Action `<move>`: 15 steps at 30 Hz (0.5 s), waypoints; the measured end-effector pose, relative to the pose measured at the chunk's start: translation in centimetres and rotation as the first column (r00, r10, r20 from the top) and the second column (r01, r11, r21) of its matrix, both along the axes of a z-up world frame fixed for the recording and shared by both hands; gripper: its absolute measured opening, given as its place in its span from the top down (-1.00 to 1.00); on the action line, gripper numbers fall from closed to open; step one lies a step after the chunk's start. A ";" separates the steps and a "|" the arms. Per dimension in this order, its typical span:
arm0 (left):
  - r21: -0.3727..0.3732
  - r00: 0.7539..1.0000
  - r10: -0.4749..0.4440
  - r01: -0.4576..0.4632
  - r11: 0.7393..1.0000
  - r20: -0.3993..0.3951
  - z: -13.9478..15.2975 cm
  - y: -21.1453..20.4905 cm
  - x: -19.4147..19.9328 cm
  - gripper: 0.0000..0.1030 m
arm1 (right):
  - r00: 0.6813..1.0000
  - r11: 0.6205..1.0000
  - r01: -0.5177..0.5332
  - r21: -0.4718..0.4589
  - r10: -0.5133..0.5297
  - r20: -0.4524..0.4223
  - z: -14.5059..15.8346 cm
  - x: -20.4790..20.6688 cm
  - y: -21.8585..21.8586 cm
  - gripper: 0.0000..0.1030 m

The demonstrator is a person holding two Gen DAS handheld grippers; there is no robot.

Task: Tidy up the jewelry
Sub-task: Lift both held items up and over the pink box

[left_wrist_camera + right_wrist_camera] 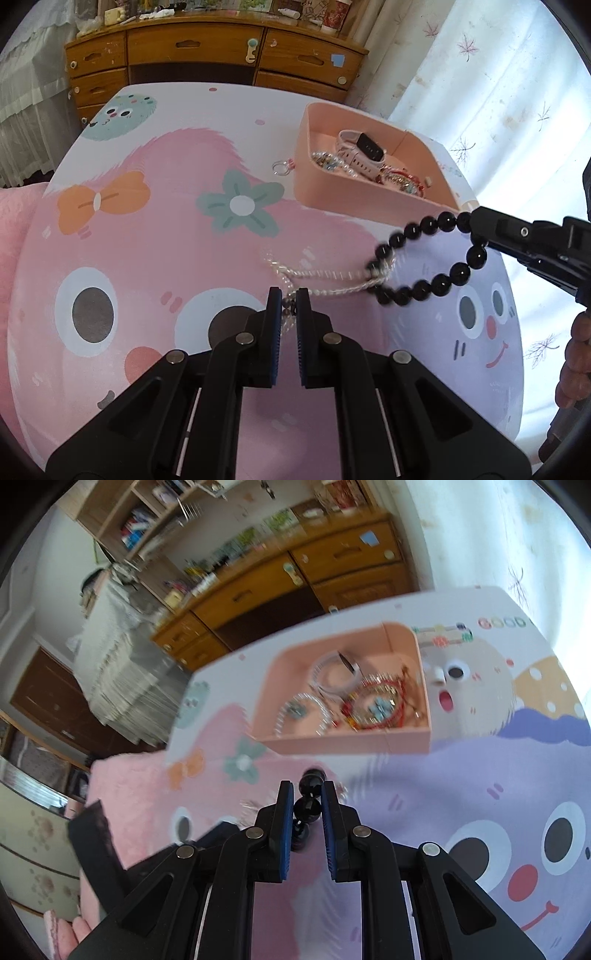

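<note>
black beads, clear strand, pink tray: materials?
Black bead bracelet: glossy with bright highlights, polished stone or glass, can't tell which. Clear bead strand: translucent, glass or crystal-like plastic. Pink tray: matte, smooth walls, likely molded plastic.

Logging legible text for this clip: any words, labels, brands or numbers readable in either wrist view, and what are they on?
"GOOD": coloured letters printed on the tablecloth, at the far edge behind the pink tray; it may run on past the bright window glare.
Boxes and packages on the wooden dresser: printed, but too small and blurred to read.
Smartwatch in the tray: screen dark, no text.
Nothing else is readable.
</note>
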State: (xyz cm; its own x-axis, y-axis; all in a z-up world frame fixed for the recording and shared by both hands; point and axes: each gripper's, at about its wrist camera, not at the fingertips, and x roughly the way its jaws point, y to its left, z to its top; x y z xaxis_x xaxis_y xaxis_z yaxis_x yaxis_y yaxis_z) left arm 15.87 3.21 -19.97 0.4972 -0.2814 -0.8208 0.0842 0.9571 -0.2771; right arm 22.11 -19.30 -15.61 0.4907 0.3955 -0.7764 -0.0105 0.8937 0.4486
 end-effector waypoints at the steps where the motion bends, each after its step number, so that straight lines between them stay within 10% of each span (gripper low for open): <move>1: -0.005 1.000 -0.002 0.002 1.000 0.005 0.4 -0.1 0.0 0.90 | 1.000 1.000 0.005 0.009 -0.005 0.013 0.7 -0.2 -0.3 0.72; 15: -0.075 0.982 -0.050 0.064 0.995 0.180 10.3 -2.0 1.3 0.90 | 0.970 0.994 0.078 0.077 -0.093 0.223 11.4 -1.0 -4.9 0.72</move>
State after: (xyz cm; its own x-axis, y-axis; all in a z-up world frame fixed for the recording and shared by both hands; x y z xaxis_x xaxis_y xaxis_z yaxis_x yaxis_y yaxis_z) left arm 17.20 1.26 -9.67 0.6145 -0.3746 -0.6943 0.1929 0.9247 -0.3282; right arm 21.06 -24.16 -4.21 0.6843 0.3917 -0.6150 -0.0430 0.8637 0.5022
